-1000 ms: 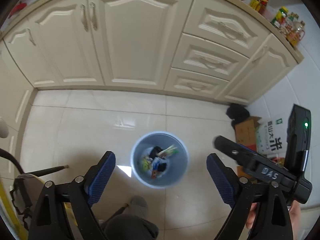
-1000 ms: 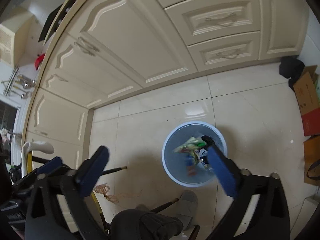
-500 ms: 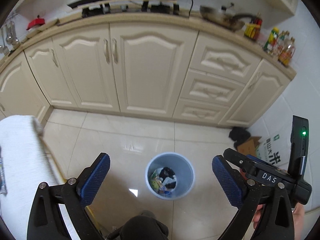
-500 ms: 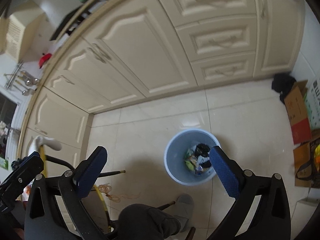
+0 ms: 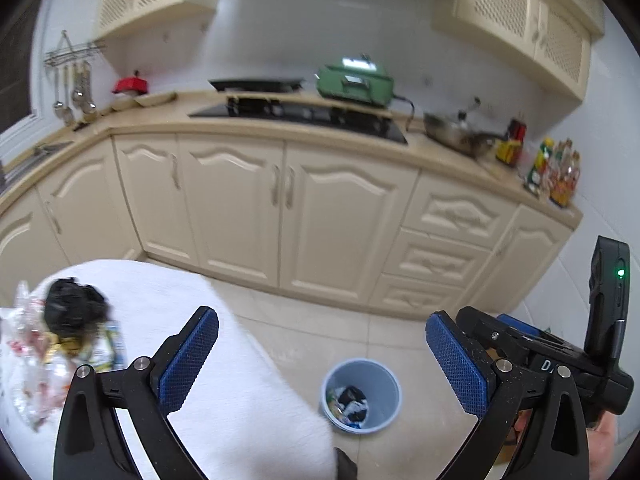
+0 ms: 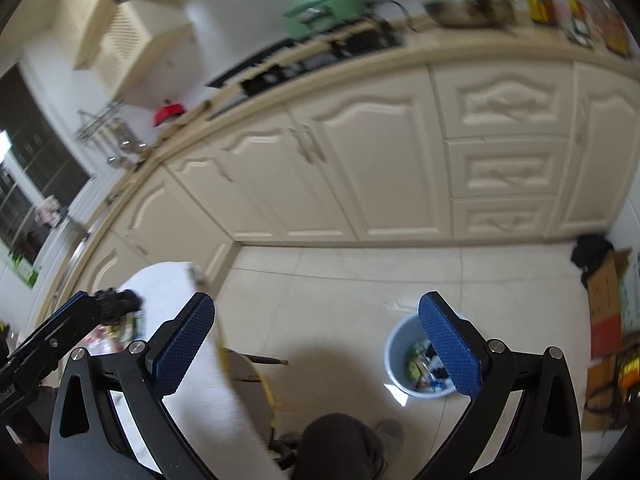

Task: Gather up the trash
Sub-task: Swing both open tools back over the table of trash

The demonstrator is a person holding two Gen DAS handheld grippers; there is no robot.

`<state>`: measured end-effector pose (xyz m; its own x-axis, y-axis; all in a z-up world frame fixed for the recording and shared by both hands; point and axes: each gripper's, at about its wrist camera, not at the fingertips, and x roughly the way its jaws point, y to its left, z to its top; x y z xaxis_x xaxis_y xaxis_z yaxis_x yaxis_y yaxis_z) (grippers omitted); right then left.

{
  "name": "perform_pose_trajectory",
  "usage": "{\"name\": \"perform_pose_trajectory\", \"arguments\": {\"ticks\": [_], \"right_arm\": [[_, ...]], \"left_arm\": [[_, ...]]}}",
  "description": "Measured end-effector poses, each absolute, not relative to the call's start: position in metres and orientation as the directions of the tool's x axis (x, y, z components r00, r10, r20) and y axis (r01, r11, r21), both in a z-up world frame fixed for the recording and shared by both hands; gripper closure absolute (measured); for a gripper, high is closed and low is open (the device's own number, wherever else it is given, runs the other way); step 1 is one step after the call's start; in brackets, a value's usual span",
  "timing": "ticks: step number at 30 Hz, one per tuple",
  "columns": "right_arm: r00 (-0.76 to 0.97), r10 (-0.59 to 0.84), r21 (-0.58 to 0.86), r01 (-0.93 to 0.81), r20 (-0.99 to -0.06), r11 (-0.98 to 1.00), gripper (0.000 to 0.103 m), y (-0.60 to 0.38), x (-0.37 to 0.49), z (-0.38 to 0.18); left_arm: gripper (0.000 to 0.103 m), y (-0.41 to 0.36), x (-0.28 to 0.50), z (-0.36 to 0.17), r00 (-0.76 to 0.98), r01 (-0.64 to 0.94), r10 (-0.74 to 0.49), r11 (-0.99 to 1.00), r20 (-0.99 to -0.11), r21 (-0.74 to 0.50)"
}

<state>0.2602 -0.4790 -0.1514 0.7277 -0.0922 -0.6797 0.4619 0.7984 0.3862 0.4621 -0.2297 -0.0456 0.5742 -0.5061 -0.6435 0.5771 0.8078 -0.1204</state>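
Note:
A light blue bin [image 5: 394, 394] stands on the tiled floor with wrappers and a black scrap inside; the right wrist view shows the bin [image 6: 396, 364] behind the right-hand finger. My left gripper [image 5: 322, 360] is open wide and holds nothing, high above the floor. My right gripper [image 6: 316, 344] is open and holds nothing too. On a white-covered table [image 5: 224, 400] at lower left lies a heap of trash: a black crumpled piece [image 5: 74, 306] and clear and printed wrappers [image 5: 40, 360]. The left gripper's body [image 6: 52, 336] shows beside that heap.
Cream cabinets [image 5: 328, 224] run along the back under a counter with a stove [image 5: 304, 114], a green appliance [image 5: 354, 82], a pan and bottles. Cardboard boxes [image 6: 604, 300] stand by the right wall. A person's knee [image 6: 340, 440] and shoe are below.
Both grippers have risen away from the bin and tilted up, so the counter and wall now show. The white table with its trash has come into view at the left. A wrapper dropped into the bin.

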Motion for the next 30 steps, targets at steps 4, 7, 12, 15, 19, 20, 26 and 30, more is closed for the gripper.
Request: {"name": "perform_pose_trajectory", "arguments": {"ticks": [4,7,12,15,19,20,26,30], "right_arm": [[0.761,-0.068,0.363,0.383,-0.645,0.849,0.000,-0.438,0.270,-0.123],[0.782,-0.039,0.335,0.311,-0.622,0.890,0.000,-0.398,0.283,-0.104],[0.797,0.025,0.274,0.178,-0.604,0.945,0.000,-0.330,0.304,-0.088],[0.789,0.070,0.225,0.088,-0.610,0.970,0.000,-0.284,0.319,-0.086],[0.773,0.134,0.193,-0.015,-0.620,0.981,0.000,-0.234,0.333,-0.092],[0.768,0.149,0.189,-0.037,-0.622,0.981,0.000,-0.222,0.337,-0.094],[0.722,0.215,0.163,-0.142,-0.658,0.976,0.000,-0.167,0.354,-0.113],[0.679,0.236,0.160,-0.173,-0.695,0.972,0.000,-0.144,0.366,-0.135]], "left_arm": [[0.001,-0.173,0.433,-0.023,0.626,0.533,-0.495,0.836,-0.603,-0.133],[0.001,-0.129,0.409,-0.012,0.671,0.484,-0.472,0.863,-0.572,-0.144],[0.001,-0.061,0.369,-0.006,0.745,0.377,-0.398,0.913,-0.536,-0.155],[0.001,-0.019,0.344,-0.006,0.784,0.298,-0.334,0.942,-0.523,-0.155],[0.001,0.034,0.312,-0.008,0.812,0.200,-0.267,0.963,-0.519,-0.183],[0.001,0.046,0.303,-0.009,0.818,0.180,-0.253,0.966,-0.517,-0.188],[0.001,0.084,0.261,-0.015,0.831,0.090,-0.170,0.981,-0.530,-0.174],[0.001,0.089,0.261,-0.025,0.812,0.044,-0.131,0.985,-0.569,-0.164]]}}
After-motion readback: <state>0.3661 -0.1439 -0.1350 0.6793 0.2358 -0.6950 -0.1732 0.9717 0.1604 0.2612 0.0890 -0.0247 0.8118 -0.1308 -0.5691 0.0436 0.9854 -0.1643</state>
